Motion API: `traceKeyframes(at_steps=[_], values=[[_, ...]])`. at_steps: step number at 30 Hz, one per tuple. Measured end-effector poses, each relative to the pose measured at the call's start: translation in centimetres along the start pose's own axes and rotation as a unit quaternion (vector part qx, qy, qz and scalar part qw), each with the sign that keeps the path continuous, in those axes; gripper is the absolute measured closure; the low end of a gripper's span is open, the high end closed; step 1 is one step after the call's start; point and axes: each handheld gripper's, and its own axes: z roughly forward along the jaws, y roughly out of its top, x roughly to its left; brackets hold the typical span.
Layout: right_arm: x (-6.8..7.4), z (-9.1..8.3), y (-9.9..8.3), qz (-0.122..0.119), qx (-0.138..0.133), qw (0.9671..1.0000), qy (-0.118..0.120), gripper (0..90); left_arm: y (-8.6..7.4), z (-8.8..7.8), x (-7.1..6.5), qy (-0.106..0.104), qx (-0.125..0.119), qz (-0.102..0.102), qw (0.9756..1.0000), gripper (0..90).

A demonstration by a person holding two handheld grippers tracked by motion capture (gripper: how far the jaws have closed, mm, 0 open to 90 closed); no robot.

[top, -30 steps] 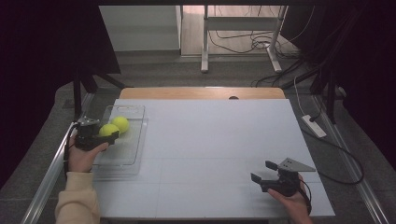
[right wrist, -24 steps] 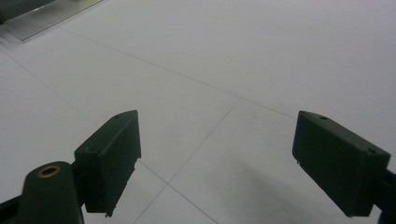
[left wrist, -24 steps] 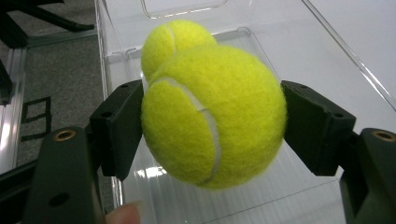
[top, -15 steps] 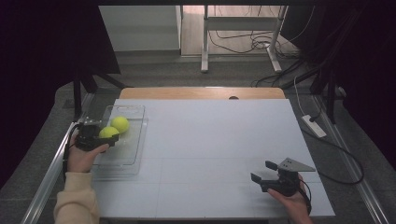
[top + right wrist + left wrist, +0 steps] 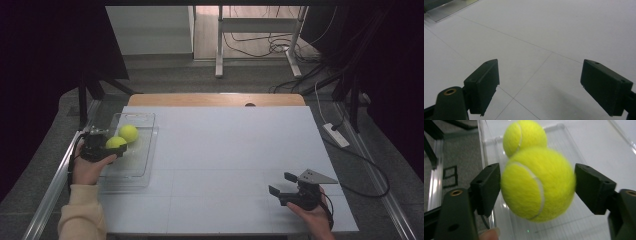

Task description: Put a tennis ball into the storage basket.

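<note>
A yellow tennis ball (image 5: 537, 185) sits between the pads of my left gripper (image 5: 537, 183), over a clear plastic tray (image 5: 484, 150). The jaws have just been opening. The ball looks blurred, with the pads at its sides and no firm press on it. Just behind it, a second tennis ball (image 5: 524, 135) rests in the tray. In the high view the left gripper (image 5: 111, 149) is at the tray's (image 5: 135, 170) left side with both balls (image 5: 116, 143) (image 5: 128, 133). My right gripper (image 5: 281, 183) (image 5: 539, 82) is open and empty over the white table near the front right.
The white table top (image 5: 225, 150) has a wooden strip (image 5: 215, 100) along its far edge. Metal rails (image 5: 55, 185) run down both sides. A white power strip (image 5: 336, 135) and cables lie on the floor to the right.
The ball at the left gripper sits a touch lower over the tray than a second ago. Both hands stay where they were.
</note>
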Motion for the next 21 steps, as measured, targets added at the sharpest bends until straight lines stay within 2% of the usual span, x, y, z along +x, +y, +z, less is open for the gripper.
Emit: traceKeyframes(at_steps=[3, 7, 11, 14, 18, 21], values=[[0.0, 0.0, 0.0, 0.000, 0.000, 1.0000, 0.000, 15.5, 0.2, -0.4, -0.1, -0.001, -0.008, -0.004, 1.0000, 13.6], [0.0, 0.0, 0.0, 0.000, 0.000, 1.0000, 0.000, 15.5, 0.3, -0.9, -0.2, -0.019, -0.023, -0.008, 0.9995, 13.6], [0.0, 0.0, 0.0, -0.001, 0.000, 1.0000, 0.000, 15.5, 0.4, -1.1, -0.4, -0.025, -0.031, -0.005, 0.9992, 13.9], [0.0, 0.0, 0.0, 0.000, 0.000, 1.0000, 0.000, 15.5, 0.5, -1.3, -0.6, -0.041, -0.042, -0.005, 0.9983, 14.3], [-0.1, 0.1, 0.0, 0.000, -0.001, 1.0000, 0.000, 15.5, 0.6, -1.4, -0.9, -0.049, -0.051, -0.001, 0.9975, 15.0], [-0.2, 0.1, 0.0, 0.001, -0.001, 1.0000, 0.001, 15.5, 0.7, -1.5, -1.3, -0.063, -0.060, 0.003, 0.9962, 15.6]])
